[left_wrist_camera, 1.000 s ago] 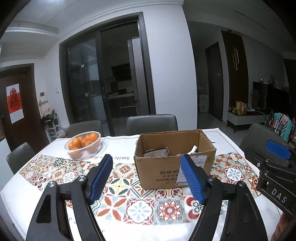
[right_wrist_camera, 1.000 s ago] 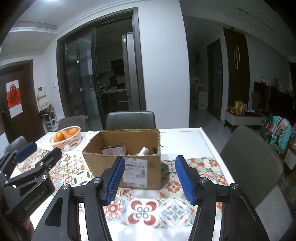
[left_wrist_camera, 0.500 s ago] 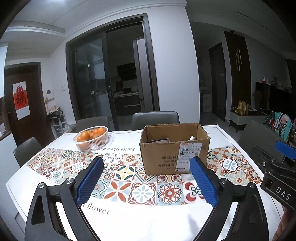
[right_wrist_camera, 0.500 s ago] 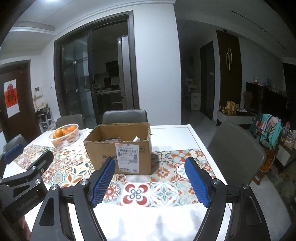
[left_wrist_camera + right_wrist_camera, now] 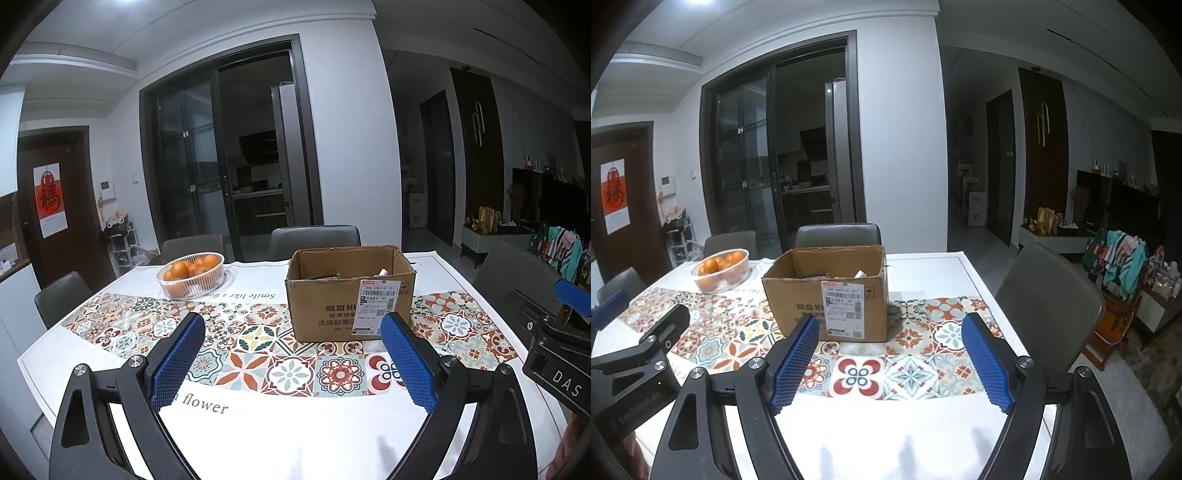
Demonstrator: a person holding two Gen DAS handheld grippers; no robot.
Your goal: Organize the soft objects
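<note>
A white table [image 5: 295,435] carries a cloth with a band of bright patterned tiles [image 5: 258,354] across its middle and printed words along both edges. On the tiles sits an open cardboard box [image 5: 332,306], label facing us. Well left of it, towards the far edge, a white basket of oranges [image 5: 192,275] stands on the plain white part

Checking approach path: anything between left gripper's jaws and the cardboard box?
Nothing: only bare patterned tablecloth between left gripper and cardboard box, left wrist view.
</note>
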